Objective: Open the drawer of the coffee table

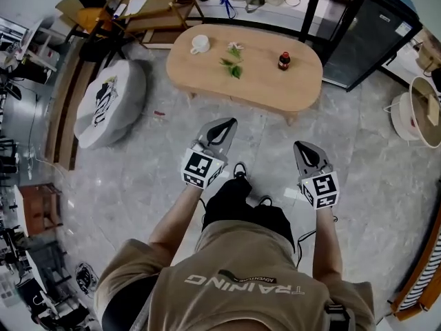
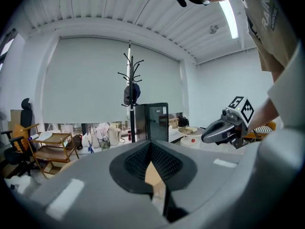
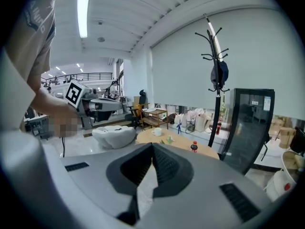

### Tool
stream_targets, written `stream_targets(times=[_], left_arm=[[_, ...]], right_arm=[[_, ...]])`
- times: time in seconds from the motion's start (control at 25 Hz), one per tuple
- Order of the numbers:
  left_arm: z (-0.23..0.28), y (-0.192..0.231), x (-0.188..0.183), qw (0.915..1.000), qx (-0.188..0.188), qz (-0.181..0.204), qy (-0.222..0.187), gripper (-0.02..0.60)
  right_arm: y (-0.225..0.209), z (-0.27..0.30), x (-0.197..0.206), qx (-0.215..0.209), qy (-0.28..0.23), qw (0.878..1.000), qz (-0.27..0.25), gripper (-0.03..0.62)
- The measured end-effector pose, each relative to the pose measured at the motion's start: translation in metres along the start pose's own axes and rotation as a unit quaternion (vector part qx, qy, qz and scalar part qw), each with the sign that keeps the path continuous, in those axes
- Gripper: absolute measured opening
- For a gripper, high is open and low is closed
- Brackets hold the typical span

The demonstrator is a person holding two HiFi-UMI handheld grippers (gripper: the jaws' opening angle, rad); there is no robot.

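The oval light-wood coffee table (image 1: 258,81) stands on the floor ahead of me, and its top (image 3: 180,144) also shows in the right gripper view. No drawer front is visible from these angles. On the table are a white cup (image 1: 200,44), a small green sprig (image 1: 233,64) and a dark bottle (image 1: 284,61). My left gripper (image 1: 222,131) and right gripper (image 1: 305,150) hover side by side over the floor, short of the table's near edge. Both point toward the table. Each has its jaws together with nothing held.
A white bean bag (image 1: 110,102) lies left of the table. A wooden shelf trolley (image 1: 155,9) stands behind it, and a black cabinet (image 1: 365,36) is at the back right. A round white basket (image 1: 422,112) sits at the right, and a coat stand (image 2: 129,89) rises by the blind.
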State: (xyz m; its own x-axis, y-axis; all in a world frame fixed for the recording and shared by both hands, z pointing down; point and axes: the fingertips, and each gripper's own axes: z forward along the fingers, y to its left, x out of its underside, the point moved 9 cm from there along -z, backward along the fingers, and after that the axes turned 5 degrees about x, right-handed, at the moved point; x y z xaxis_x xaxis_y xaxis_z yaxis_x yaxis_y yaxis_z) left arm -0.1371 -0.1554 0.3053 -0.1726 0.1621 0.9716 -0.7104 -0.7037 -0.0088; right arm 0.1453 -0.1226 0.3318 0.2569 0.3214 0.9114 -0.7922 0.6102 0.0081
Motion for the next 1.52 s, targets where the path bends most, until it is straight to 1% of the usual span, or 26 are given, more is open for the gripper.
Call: stream_targets(times=[0.08, 0.2, 0.32, 0.48, 0.6, 0.72, 0.84, 0.96, 1.04, 1.08, 1.16, 1.24, 1.32, 1.44, 1.52], left_arm=[[0.012, -0.001, 0.025, 0.9999, 0.009, -0.008, 0.002, 0.006], [0.037, 0.002, 0.076, 0.9997, 0.012, -0.022, 0.007, 0.006], [0.069, 0.014, 0.132, 0.9998, 0.003, -0.017, 0.005, 0.006], [0.113, 0.046, 0.214, 0.9998, -0.015, -0.012, -0.001, 0.006], [0.135, 0.071, 0.265, 0.9995, -0.029, 0.002, -0.01, 0.006], [0.16, 0.088, 0.324, 0.9988, -0.034, 0.02, -0.029, 0.006], [0.186, 0.104, 0.387, 0.9978, -0.039, 0.033, -0.041, 0.006], [0.198, 0.107, 0.435, 0.9961, -0.05, 0.043, -0.059, 0.006], [0.199, 0.106, 0.456, 0.9953, -0.058, 0.052, -0.058, 0.006], [0.199, 0.105, 0.463, 0.9953, -0.061, 0.05, -0.056, 0.006], [0.198, 0.101, 0.473, 0.9956, -0.066, 0.034, -0.057, 0.006], [0.192, 0.093, 0.477, 0.996, -0.067, 0.029, -0.052, 0.006], [0.186, 0.085, 0.476, 0.9963, -0.064, 0.036, -0.045, 0.006], [0.183, 0.077, 0.474, 0.9958, -0.068, 0.037, -0.048, 0.006], [0.179, 0.074, 0.476, 0.9961, -0.07, 0.034, -0.042, 0.006]], right_arm=[[-0.009, 0.009, 0.022, 0.01, -0.002, 1.0, 0.004, 0.005], [-0.016, 0.031, 0.065, 0.023, -0.002, 1.0, 0.009, 0.005], [-0.024, 0.071, 0.118, 0.025, -0.007, 1.0, 0.014, 0.005], [-0.032, 0.132, 0.191, 0.02, -0.011, 1.0, 0.02, 0.005], [-0.037, 0.176, 0.238, 0.022, -0.02, 0.999, 0.015, 0.005], [-0.045, 0.222, 0.291, 0.025, -0.032, 0.999, 0.006, 0.005], [-0.048, 0.265, 0.342, 0.047, -0.059, 0.997, -0.005, 0.005], [-0.051, 0.293, 0.381, 0.071, -0.089, 0.993, -0.019, 0.005], [-0.048, 0.3, 0.397, 0.086, -0.112, 0.99, -0.026, 0.005], [-0.048, 0.302, 0.402, 0.091, -0.12, 0.988, -0.03, 0.005], [-0.049, 0.3, 0.404, 0.096, -0.126, 0.987, -0.034, 0.005], [-0.046, 0.293, 0.401, 0.098, -0.134, 0.986, -0.035, 0.005], [-0.042, 0.283, 0.395, 0.103, -0.146, 0.983, -0.034, 0.005], [-0.046, 0.273, 0.385, 0.112, -0.167, 0.979, -0.034, 0.005], [-0.041, 0.269, 0.382, 0.115, -0.171, 0.978, -0.04, 0.005]])
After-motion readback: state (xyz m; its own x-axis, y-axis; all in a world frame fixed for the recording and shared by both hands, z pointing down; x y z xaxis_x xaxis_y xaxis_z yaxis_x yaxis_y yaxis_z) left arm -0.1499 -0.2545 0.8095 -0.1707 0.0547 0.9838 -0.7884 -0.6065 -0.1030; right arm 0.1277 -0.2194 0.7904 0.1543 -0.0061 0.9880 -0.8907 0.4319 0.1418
